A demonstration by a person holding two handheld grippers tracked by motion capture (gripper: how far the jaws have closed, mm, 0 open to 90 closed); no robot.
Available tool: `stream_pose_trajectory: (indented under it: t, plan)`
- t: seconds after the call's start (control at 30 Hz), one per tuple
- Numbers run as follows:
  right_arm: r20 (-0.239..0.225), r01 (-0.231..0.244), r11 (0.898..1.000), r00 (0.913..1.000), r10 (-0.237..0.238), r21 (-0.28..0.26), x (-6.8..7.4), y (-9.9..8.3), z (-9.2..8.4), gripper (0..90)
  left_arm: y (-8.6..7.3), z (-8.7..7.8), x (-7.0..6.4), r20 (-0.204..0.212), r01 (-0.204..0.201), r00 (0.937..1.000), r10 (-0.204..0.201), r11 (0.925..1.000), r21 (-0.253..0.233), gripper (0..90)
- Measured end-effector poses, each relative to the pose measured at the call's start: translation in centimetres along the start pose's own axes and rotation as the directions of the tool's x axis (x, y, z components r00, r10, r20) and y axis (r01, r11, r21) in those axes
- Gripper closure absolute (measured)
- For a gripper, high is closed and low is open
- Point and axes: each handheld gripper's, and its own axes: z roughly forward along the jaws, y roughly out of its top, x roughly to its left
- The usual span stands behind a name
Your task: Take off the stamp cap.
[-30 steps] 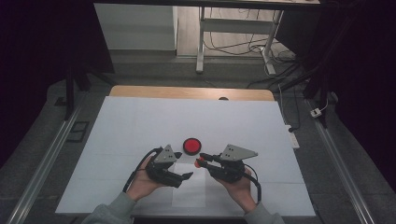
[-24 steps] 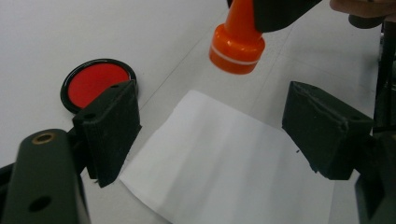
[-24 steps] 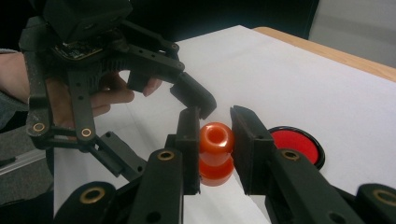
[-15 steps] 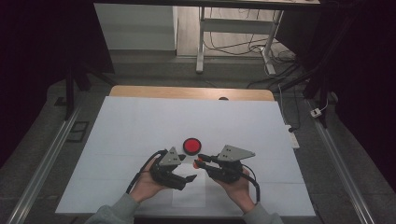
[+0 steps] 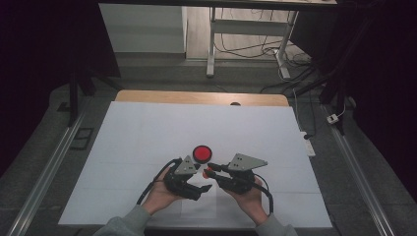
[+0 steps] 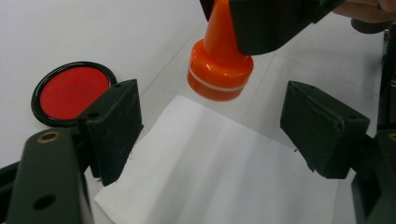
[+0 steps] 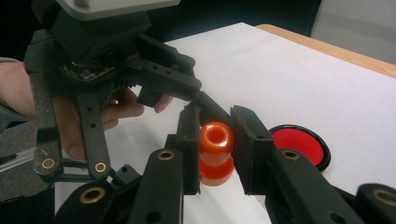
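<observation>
- Grey sleeves come in from the near edge of the table in the high view, and each hand holds one black gripper above the white sheet (image 5: 147, 147) that covers the table.
- Nearest to the person lies a small piece of white paper (image 6: 219, 172), flat on the sheet, between the two hands.
- Left gripper (image 5: 199, 178) is over the near left part of this paper; its two jaws stand wide apart and nothing is between them. In the left gripper view the paper lies below and between the jaws, and the pads do not press on anything.
- Right gripper (image 7: 215, 149) has its jaws clamped on the narrow handle of an orange stamp (image 7: 215, 154). The stamp points with its wide round base down.
- In the left gripper view the orange stamp (image 6: 219, 65) hangs above the far edge of the paper, tilted a little; I cannot tell if the base touches the sheet or is slightly over it.
- In the high view the stamp (image 5: 207, 172) is a small orange spot between the tips of the two grippers, which are near each other.
- Just behind the grippers sits a round red ink pad (image 5: 201, 153) in a black case, open, on the sheet and apart from the paper.
- Farther away the sheet ends and a strip of the wooden table edge (image 5: 196, 97) is visible.
- Behind the table is a grey floor with the legs of a white frame (image 5: 211, 49) and some cables (image 5: 241, 46).
</observation>
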Motion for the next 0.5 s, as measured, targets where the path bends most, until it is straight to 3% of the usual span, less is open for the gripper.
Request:
stream_pose_trajectory:
  t: [0.5]
  plan:
    - [-0.002, -0.001, 1.000, 1.0000, 0.001, 0.003, 0.07, -0.15, 0.21, 71.9, 0.02, 0.38, -0.15, -0.028, -0.019, 0.9994, 0.019, 0.9998, -0.006, 36.3]
